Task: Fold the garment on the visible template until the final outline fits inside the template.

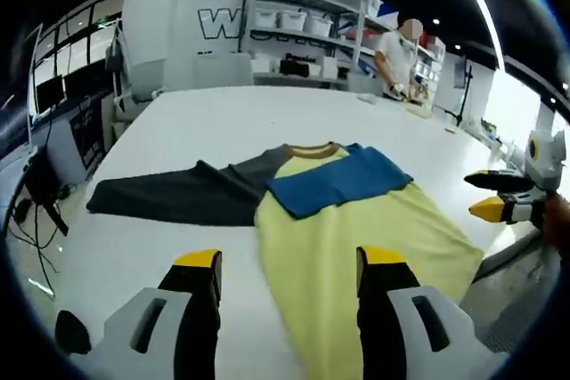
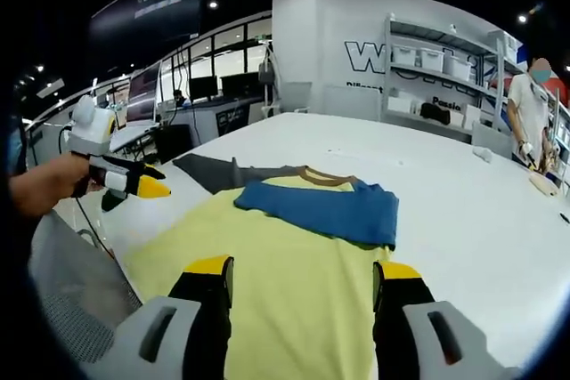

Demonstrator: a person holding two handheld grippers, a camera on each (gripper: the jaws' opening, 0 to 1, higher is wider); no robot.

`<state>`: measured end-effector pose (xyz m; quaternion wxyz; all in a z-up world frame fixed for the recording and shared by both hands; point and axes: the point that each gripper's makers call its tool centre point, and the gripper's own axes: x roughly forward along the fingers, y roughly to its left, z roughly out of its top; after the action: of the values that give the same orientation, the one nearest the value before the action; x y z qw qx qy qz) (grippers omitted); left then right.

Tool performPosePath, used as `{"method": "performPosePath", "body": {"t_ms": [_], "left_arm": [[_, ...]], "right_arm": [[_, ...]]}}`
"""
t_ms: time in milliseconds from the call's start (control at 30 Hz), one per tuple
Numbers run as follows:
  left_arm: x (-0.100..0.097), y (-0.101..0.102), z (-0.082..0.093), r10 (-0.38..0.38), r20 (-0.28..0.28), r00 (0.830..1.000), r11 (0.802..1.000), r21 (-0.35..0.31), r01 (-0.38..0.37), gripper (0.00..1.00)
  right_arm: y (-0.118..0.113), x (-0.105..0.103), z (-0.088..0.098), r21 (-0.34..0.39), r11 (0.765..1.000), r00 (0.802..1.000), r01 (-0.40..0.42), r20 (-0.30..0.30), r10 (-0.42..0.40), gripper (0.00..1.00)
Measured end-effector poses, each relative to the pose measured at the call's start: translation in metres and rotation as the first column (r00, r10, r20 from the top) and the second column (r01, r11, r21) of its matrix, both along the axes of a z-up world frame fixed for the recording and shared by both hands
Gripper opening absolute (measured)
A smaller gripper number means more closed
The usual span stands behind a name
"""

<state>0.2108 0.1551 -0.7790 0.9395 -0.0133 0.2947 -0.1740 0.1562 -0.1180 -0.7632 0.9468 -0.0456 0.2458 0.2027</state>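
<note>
Counter [image 1: 223, 109] surface stretches white and bare well beyond the garment [image 1: 356, 229] toward the far shelves [image 1: 303, 24], where a person [image 1: 396, 55] stands at the far edge. Open surface also lies on both sides of the cloth, and in the left gripper view the near corner of the counter falls away just beside the yellow hem.

The garment lies flat: a yellow body with a brown collar, one blue sleeve [image 2: 325, 206] folded across the chest, one dark grey sleeve [image 1: 178, 195] spread straight out sideways.

The left gripper [image 1: 289, 264] hovers low above the yellow body, fingers wide apart and holding nothing. The right gripper [image 2: 303, 278] hangs over the yellow cloth too, fingers spread wide and empty. In the right gripper view a hand [image 2: 44, 186] holds the left gripper out beside the counter's near edge.
</note>
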Motion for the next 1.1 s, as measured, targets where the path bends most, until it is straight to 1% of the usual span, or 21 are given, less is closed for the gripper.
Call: {"method": "performPosePath", "body": {"t_ms": [33, 67, 200, 233, 333, 433, 467, 500, 567, 600, 633, 667, 700, 733, 767, 833, 900, 933, 967, 1000, 1100], "left_arm": [[0.005, 0.009, 0.001, 0.021, 0.005, 1.0, 1.0, 0.004, -0.021, 0.57], [0.015, 0.028, 0.002, 0.053, 0.019, 0.998, 0.998, 0.025, -0.053, 0.57], [0.032, 0.057, 0.002, 0.105, 0.029, 0.994, 0.994, 0.042, -0.106, 0.56], [0.038, 0.067, 0.002, 0.125, 0.03, 0.992, 0.991, 0.044, -0.126, 0.55], [0.053, 0.089, 0.0, 0.185, 0.045, 0.982, 0.982, 0.03, -0.186, 0.54], [0.069, 0.119, -0.007, 0.271, 0.055, 0.961, 0.962, -0.007, -0.271, 0.52], [0.071, 0.123, -0.008, 0.281, 0.057, 0.958, 0.96, -0.003, -0.281, 0.51], [0.076, 0.135, -0.012, 0.305, 0.062, 0.95, 0.952, 0.006, -0.306, 0.51], [0.085, 0.155, -0.022, 0.367, 0.034, 0.93, 0.93, -0.026, -0.366, 0.49], [0.088, 0.16, -0.024, 0.382, 0.028, 0.924, 0.924, -0.042, -0.38, 0.5], [0.092, 0.164, -0.025, 0.375, 0.037, 0.926, 0.927, -0.026, -0.374, 0.5], [0.096, 0.17, -0.027, 0.379, 0.045, 0.924, 0.925, -0.006, -0.379, 0.5], [0.099, 0.173, -0.029, 0.383, 0.045, 0.923, 0.924, -0.006, -0.383, 0.49], [0.103, 0.176, -0.032, 0.395, 0.036, 0.918, 0.919, -0.013, -0.395, 0.49], [0.105, 0.181, -0.037, 0.426, 0.012, 0.904, 0.904, -0.035, -0.426, 0.49], [0.111, 0.186, -0.044, 0.432, 0.005, 0.902, 0.902, -0.014, -0.432, 0.49], [0.115, 0.191, -0.047, 0.444, 0.0, 0.896, 0.896, -0.016, -0.444, 0.48], [0.119, 0.195, -0.05, 0.461, -0.006, 0.888, 0.887, -0.03, -0.461, 0.48], [0.121, 0.197, -0.05, 0.468, -0.007, 0.884, 0.883, -0.036, -0.468, 0.48], [0.122, 0.199, -0.053, 0.487, -0.016, 0.873, 0.873, -0.036, -0.487, 0.47], [0.125, 0.2, -0.057, 0.5, -0.026, 0.866, 0.865, -0.037, -0.501, 0.46]], "right_arm": [[0.0, 0.0, 0.0, 0.0, 1.0, 1.0, -0.001, -0.001, 0.001, 0.64], [0.0, 0.0, 0.0, 0.001, 1.0, 1.0, 0.0, -0.002, 0.0, 0.64], [-0.001, 0.0, -0.001, 0.002, 1.0, 1.0, 0.002, -0.006, -0.002, 0.64], [0.0, -0.001, -0.001, 0.001, 1.0, 1.0, 0.002, -0.008, -0.002, 0.64], [-0.001, 0.0, -0.002, 0.0, 1.0, 1.0, 0.002, -0.01, -0.002, 0.63], [-0.001, 0.0, -0.003, -0.002, 1.0, 1.0, 0.002, -0.014, -0.002, 0.63], [-0.001, 0.0, -0.004, -0.003, 1.0, 1.0, 0.002, -0.016, -0.002, 0.63], [-0.001, 0.0, -0.005, -0.005, 1.0, 1.0, 0.001, -0.018, -0.001, 0.63], [0.0, -0.001, -0.006, -0.01, 1.0, 1.0, -0.001, -0.025, 0.001, 0.63], [0.0, 0.0, -0.007, -0.012, 1.0, 1.0, -0.002, -0.027, 0.001, 0.63], [0.0, 0.0, -0.008, -0.014, 1.0, 1.0, -0.002, -0.029, 0.002, 0.63], [0.0, 0.0, -0.009, -0.018, 1.0, 0.999, -0.004, -0.032, 0.004, 0.63], [0.0, -0.001, -0.01, -0.02, 1.0, 0.999, -0.005, -0.035, 0.005, 0.63], [0.0, -0.001, -0.011, -0.024, 1.0, 0.999, -0.007, -0.039, 0.006, 0.63], [0.001, -0.001, -0.011, -0.025, 1.0, 0.999, -0.009, -0.041, 0.008, 0.63], [0.002, -0.001, -0.011, -0.025, 1.0, 0.999, -0.013, -0.042, 0.012, 0.62], [0.002, -0.001, -0.012, -0.026, 1.0, 0.999, -0.013, -0.043, 0.012, 0.62], [0.002, -0.001, -0.012, -0.025, 1.0, 0.999, -0.012, -0.045, 0.011, 0.62], [0.001, -0.001, -0.013, -0.025, 1.0, 0.999, -0.011, -0.047, 0.009, 0.62], [0.0, -0.001, -0.013, -0.025, 1.0, 0.999, -0.008, -0.049, 0.007, 0.62], [-0.001, -0.001, -0.014, -0.025, 1.0, 0.999, -0.004, -0.05, 0.003, 0.61]]}}
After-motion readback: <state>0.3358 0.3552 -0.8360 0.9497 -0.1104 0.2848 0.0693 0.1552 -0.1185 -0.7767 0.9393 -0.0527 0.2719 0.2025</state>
